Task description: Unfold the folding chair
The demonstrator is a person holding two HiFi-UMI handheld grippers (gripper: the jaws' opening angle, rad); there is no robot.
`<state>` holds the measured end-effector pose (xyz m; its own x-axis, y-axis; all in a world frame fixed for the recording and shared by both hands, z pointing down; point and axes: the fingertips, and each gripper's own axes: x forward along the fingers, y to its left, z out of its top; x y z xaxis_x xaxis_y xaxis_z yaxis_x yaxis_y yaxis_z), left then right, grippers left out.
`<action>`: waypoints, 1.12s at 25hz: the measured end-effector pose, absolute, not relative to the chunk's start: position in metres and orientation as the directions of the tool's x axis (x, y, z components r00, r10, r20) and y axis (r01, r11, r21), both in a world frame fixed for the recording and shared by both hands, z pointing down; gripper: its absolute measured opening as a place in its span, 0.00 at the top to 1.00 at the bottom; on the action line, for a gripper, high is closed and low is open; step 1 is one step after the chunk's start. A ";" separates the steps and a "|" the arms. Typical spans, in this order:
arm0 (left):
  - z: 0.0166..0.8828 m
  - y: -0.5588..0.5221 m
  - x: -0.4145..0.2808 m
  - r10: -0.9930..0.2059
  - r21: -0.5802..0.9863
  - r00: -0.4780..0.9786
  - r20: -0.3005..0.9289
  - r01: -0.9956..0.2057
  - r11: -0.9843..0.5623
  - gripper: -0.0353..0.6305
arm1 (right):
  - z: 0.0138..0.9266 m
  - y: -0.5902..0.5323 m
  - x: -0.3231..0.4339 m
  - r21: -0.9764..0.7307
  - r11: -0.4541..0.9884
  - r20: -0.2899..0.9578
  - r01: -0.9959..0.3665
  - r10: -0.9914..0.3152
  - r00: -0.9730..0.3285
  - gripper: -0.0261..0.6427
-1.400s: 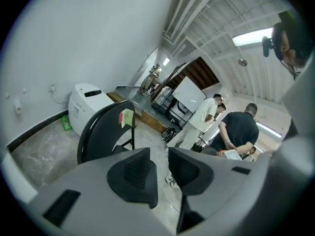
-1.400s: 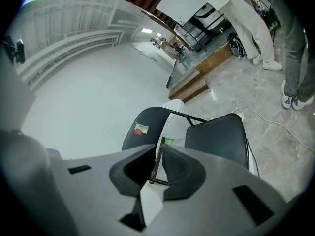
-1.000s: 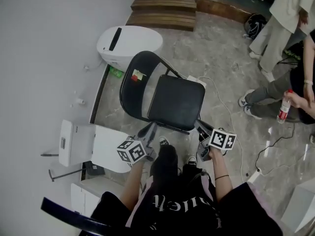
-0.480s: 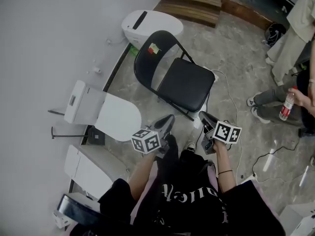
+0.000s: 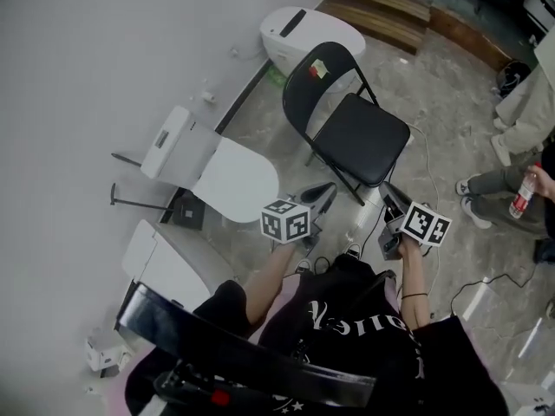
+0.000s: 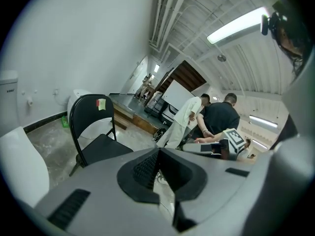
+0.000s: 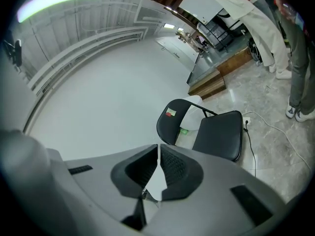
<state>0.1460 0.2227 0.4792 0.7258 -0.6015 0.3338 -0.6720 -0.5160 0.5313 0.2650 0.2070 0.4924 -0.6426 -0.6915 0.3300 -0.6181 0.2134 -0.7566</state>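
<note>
The black folding chair (image 5: 351, 120) stands unfolded on the stone floor, its seat down and a small sticker on its backrest. It also shows in the left gripper view (image 6: 93, 132) and the right gripper view (image 7: 209, 127). My left gripper (image 5: 325, 194) is shut and empty, a short way in front of the chair's seat. My right gripper (image 5: 388, 194) is shut too, with nothing between its jaws, near the chair's front right leg. Neither touches the chair. The right gripper (image 6: 221, 146) also appears in the left gripper view.
White toilets stand along the wall on the left (image 5: 230, 176), behind the chair (image 5: 303, 29), and lower left (image 5: 160, 263). Wooden steps (image 5: 381, 3) lie at the back. People (image 5: 520, 120) stand on the right, one holding a bottle (image 5: 523, 196). A cable (image 5: 425, 159) crosses the floor.
Both grippers have drawn back and up from the chair's front edge. The chair now stands farther off, and the head view has swung to show more of the left wall.
</note>
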 end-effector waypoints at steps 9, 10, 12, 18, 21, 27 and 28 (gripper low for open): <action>0.483 0.283 0.074 -0.540 0.507 0.763 0.356 -0.643 -0.574 0.94 | 0.461 0.249 0.186 -0.730 0.231 0.312 -0.644 -0.725 -0.614 0.92; 0.482 0.289 0.065 -0.538 0.511 0.767 0.350 -0.637 -0.576 0.94 | 0.462 0.257 0.176 -0.727 0.229 0.315 -0.648 -0.727 -0.610 0.92; 0.482 0.301 0.046 -0.533 0.521 0.775 0.339 -0.627 -0.580 0.94 | 0.463 0.273 0.157 -0.726 0.221 0.318 -0.651 -0.731 -0.604 0.92; 0.479 0.330 -0.005 -0.516 0.533 0.800 0.306 -0.593 -0.604 0.94 | 0.460 0.311 0.102 -0.735 0.208 0.296 -0.646 -0.758 -0.581 0.92; 0.480 0.341 -0.021 -0.498 0.540 0.812 0.305 -0.578 -0.612 0.94 | 0.459 0.324 0.081 -0.719 0.204 0.316 -0.664 -0.754 -0.575 0.92; 0.472 0.350 -0.018 -0.473 0.540 0.837 0.276 -0.542 -0.644 0.94 | 0.450 0.338 0.074 -0.689 0.209 0.340 -0.694 -0.753 -0.564 0.92; 0.471 0.350 -0.016 -0.471 0.540 0.840 0.271 -0.538 -0.647 0.94 | 0.449 0.341 0.076 -0.684 0.208 0.341 -0.700 -0.756 -0.559 0.92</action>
<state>-0.0165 0.3503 0.4711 0.8395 -0.4708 0.2712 -0.5376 -0.6475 0.5402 0.0759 0.3405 0.4491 -0.5586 -0.7559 0.3415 -0.6996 0.2082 -0.6835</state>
